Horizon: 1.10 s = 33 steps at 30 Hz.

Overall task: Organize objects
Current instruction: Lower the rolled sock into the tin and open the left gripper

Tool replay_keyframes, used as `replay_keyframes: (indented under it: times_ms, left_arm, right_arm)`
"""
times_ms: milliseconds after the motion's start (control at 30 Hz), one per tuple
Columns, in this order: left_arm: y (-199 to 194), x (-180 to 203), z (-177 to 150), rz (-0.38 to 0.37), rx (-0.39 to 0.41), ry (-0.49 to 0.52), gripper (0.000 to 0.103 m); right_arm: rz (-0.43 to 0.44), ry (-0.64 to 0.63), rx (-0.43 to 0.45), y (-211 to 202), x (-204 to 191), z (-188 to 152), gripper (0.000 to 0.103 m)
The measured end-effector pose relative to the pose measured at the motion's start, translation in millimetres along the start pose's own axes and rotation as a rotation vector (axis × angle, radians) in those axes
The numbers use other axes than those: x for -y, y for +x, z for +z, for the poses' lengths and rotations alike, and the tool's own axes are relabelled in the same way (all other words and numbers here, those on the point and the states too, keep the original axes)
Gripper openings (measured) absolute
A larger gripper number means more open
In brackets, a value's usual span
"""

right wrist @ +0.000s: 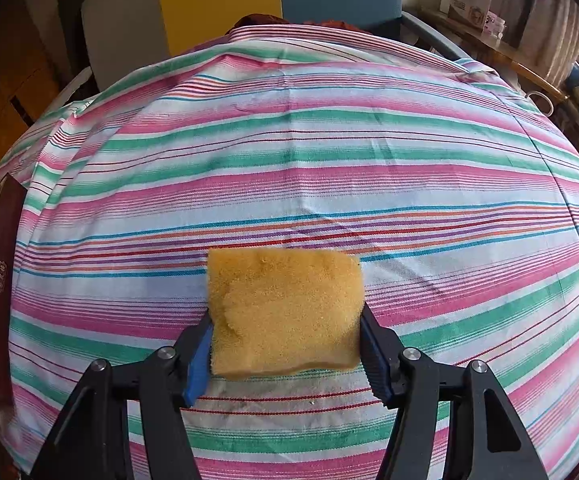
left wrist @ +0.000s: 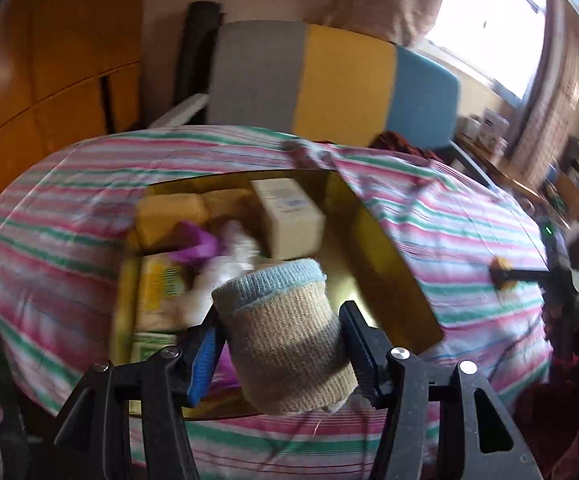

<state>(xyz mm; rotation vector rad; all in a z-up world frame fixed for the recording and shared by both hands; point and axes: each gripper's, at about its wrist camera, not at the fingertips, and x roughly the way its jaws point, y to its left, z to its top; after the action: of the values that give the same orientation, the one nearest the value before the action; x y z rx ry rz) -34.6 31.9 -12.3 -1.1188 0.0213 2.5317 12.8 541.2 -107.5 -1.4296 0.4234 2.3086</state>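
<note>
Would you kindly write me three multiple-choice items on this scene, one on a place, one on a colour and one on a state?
1. Where is the cream carton?
A. inside the open box
B. on the striped cloth
C. on the chair

2. What colour is the sponge?
A. green
B. yellow-orange
C. white

3. How does the left gripper stand?
A. open and empty
B. out of view
C. shut on the rolled sock

Answers:
1 A: the carton sits within the walls of the open box, among other items.
2 B: the sponge between the jaws of the right gripper is yellow-orange, lying on the striped cloth.
3 C: both jaws press the sides of the rolled sock, held above the box.
</note>
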Motion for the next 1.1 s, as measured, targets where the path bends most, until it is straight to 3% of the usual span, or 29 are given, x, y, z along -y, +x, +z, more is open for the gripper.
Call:
replay_keyframes:
  times_ms: [100,233,333,500,633,767,867,1100]
  left_arm:
    - [-6,-31,-4,0.036,0.002,-0.068,0.057]
    - [0,-43,-9,-0.005,-0.031,-0.113,0.057]
    - [11,-28,-9,-0.093,-0.061,-0.106,0.057]
    - [43,18,1,-0.187,-0.115,-0.005,0.057]
    - [72,44,3,-0.166,-0.156,0.085,0.058]
    - [97,50,-5,-0.148,-0.245,0.107,0.058]
    - [96,52,-9,-0.100,-0.232,0.139,0.059]
    - [92,52,-15,-0.072,-0.210,0.153,0.060]
  right_arm:
    - [-0.010,-0.007,0.000,1,-2,1,0.063]
    - [-0.014,-0.012,-0.004,1,-2,1,0.063]
    - [-0.023,-0.021,-0.005,-1,-4,0,0.063]
    - [-0.025,-0.021,-0.006,0,-5,0,0.063]
    - [-0.025,-0.021,-0.006,0,-5,0,0.063]
    - [-0.027,-0.023,-0.006,0,-5,0,0.064]
    - [-0.029,-0.026,-0.007,0,-6,0,0.064]
    - [-0.033,-0.033,-0.007,0,-6,0,0.064]
